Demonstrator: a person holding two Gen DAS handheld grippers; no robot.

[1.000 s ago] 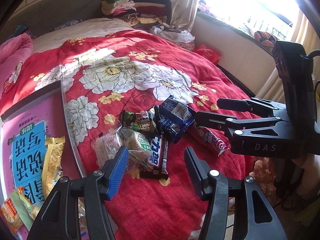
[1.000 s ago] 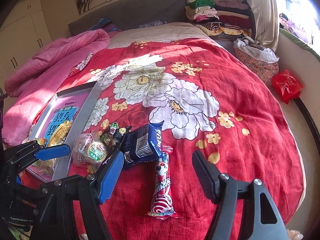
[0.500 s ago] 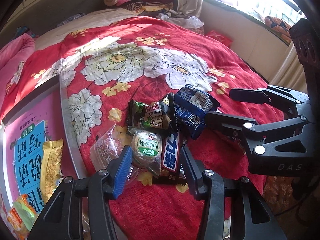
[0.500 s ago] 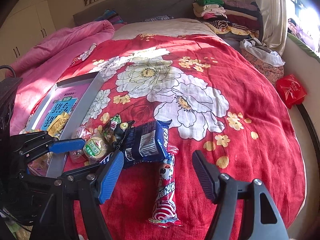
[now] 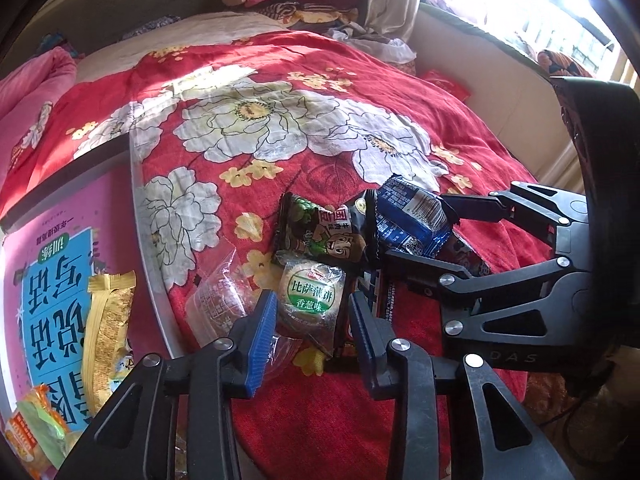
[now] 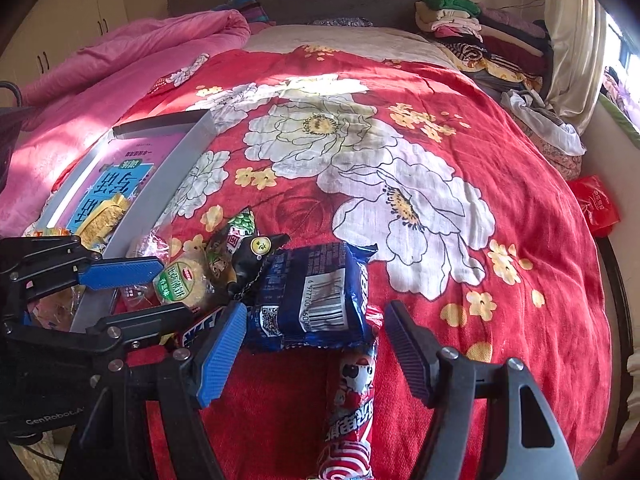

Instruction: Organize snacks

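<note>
**A:** Why is the left claw (image 5: 310, 320) sitting so low over that heap?

**B:** It is picking from it. Its jaws have just been closing, and between them lies the round biscuit in a clear wrapper with a green label (image 5: 312, 296). The blue pad is just beside the wrapper's left edge and the black one by its right. I can't see the pads squeezing it yet, so I'd call the claw narrowed around it, not clamped.

**A:** And the right claw (image 6: 314, 346)?

**B:** Spread wide, holding nothing. The crinkled dark blue foil packet with a barcode (image 6: 316, 300) lies just ahead of its tips, between them. Below that packet, running back toward the claw's base, is the long red-and-white tube packet with a cartoon face (image 6: 352, 408).

**A:** Where does it all go?

**B:** Probably the shallow grey-rimmed tray with a pink printed sheet in it (image 5: 138, 216), off to the left claw's left. A yellow crimped packet (image 5: 106, 336) already lies inside, which suggests that's the collecting spot.

**A:** Anything awkward?

**B:** The snacks overlap on the red quilt with white flowers (image 5: 280, 128). The green-and-black cartoon pouch (image 5: 320, 236) touches the biscuit beyond the left claw's tips, and a clear packet (image 5: 216, 304) sits outside its blue finger. They may drag along.
</note>
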